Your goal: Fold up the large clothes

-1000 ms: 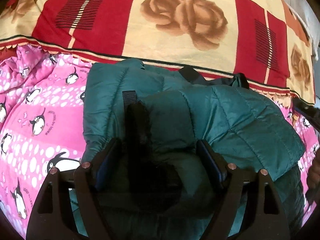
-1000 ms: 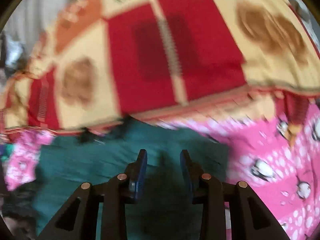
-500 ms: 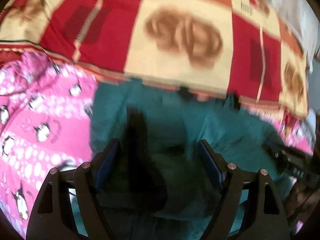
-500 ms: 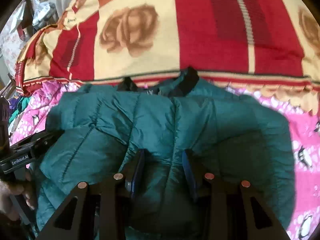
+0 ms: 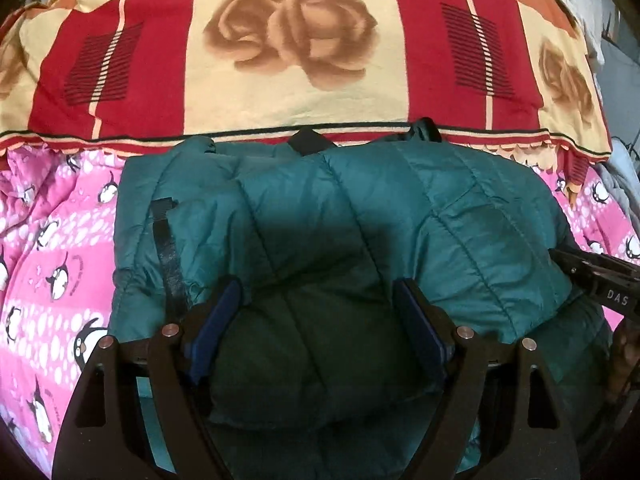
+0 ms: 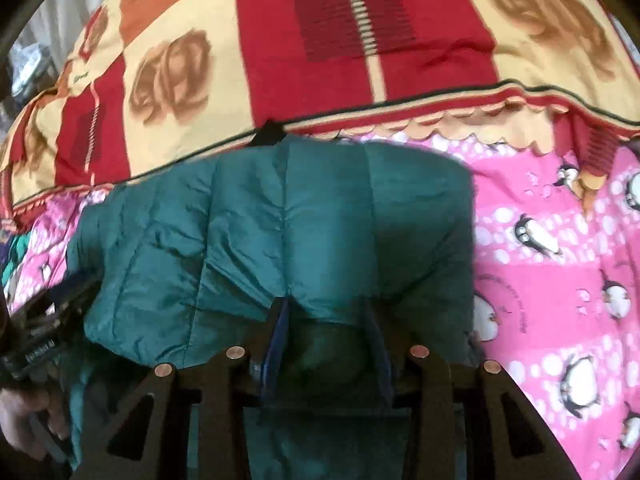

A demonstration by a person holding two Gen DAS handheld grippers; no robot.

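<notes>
On the pink penguin sheet [image 5: 52, 248], just below the edge of the red-and-cream rose blanket [image 5: 288, 80], the green quilted puffer jacket [image 5: 400, 208] is laid as a thick bundle, w/ a padded panel already doubled over its middle. A black strap [image 5: 168, 248] is seen at approx. 9 o'clock of the jacket, and dark collar trim at 12 o'clock, touching the blanket hem.

The left gripper [image 5: 316, 320] is held wide apart, w/ a puffy fold bulging between its blue pads but not visibly pinched. The right gripper [image 6: 326, 324] is set narrower, fabric lying between its fingers; whether it is actually clamped cannot be told. The right tool is also glimpsed at 3 o'clock in the left view.

Step judged: a fold has been laid and is being pressed or settled; task seems well along. Next move prob. calls for the near hem to be gripped by both tools and carried toward 12 o'clock. The slippery, springy fill may be expected to push back, so firm hold is needed.
</notes>
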